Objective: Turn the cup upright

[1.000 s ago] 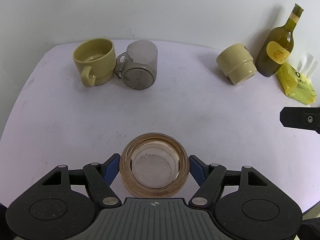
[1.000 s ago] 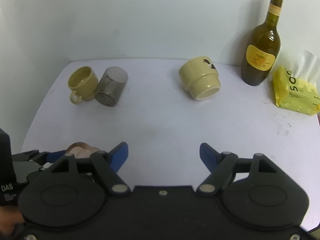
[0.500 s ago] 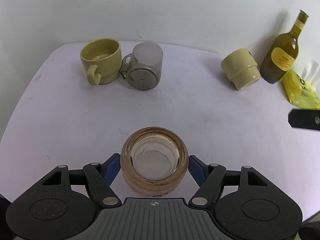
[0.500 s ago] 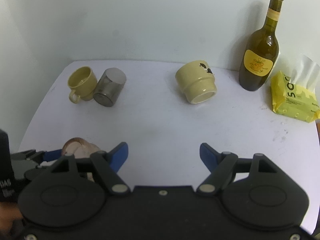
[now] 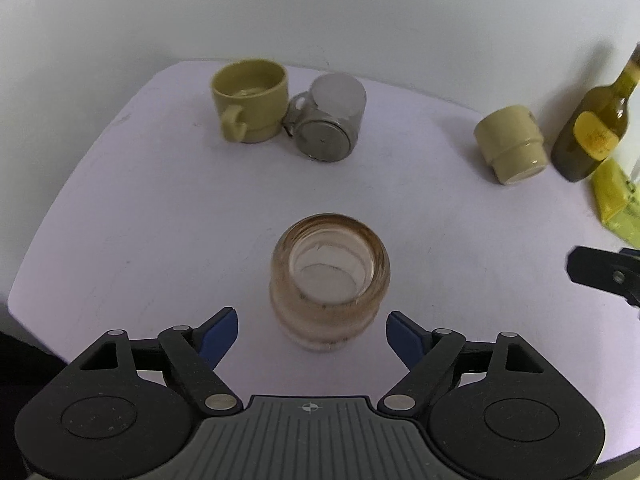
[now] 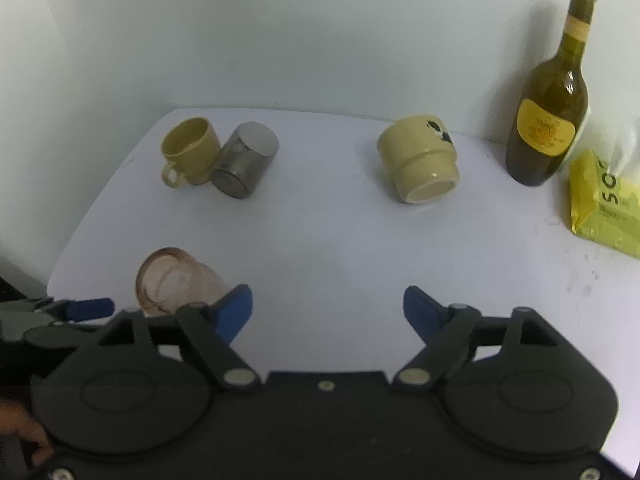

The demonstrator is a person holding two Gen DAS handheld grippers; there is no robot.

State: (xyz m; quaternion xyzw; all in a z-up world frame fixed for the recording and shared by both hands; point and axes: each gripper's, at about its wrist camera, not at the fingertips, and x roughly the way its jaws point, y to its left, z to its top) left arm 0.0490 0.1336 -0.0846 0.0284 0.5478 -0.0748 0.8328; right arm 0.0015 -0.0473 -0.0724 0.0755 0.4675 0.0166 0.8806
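Note:
A brownish clear glass cup (image 5: 330, 280) stands upright on the white table (image 5: 160, 220), mouth up. It also shows in the right wrist view (image 6: 172, 280). My left gripper (image 5: 312, 332) is open just behind it, blue fingertips apart from its sides. My right gripper (image 6: 328, 308) is open and empty over the table's front. A cream cup (image 6: 418, 160) lies on its side, bottom toward me. A steel mug (image 5: 328, 124) lies on its side too.
A yellow mug (image 5: 250, 98) stands upright, touching the steel mug. A green wine bottle (image 6: 548, 112) and a yellow tissue pack (image 6: 604, 204) stand at the back right by the wall. The table edge is near at the left.
My left gripper opened, let go of the glass cup and drew back from it. The cup now stands free on the table. The right gripper stayed open.

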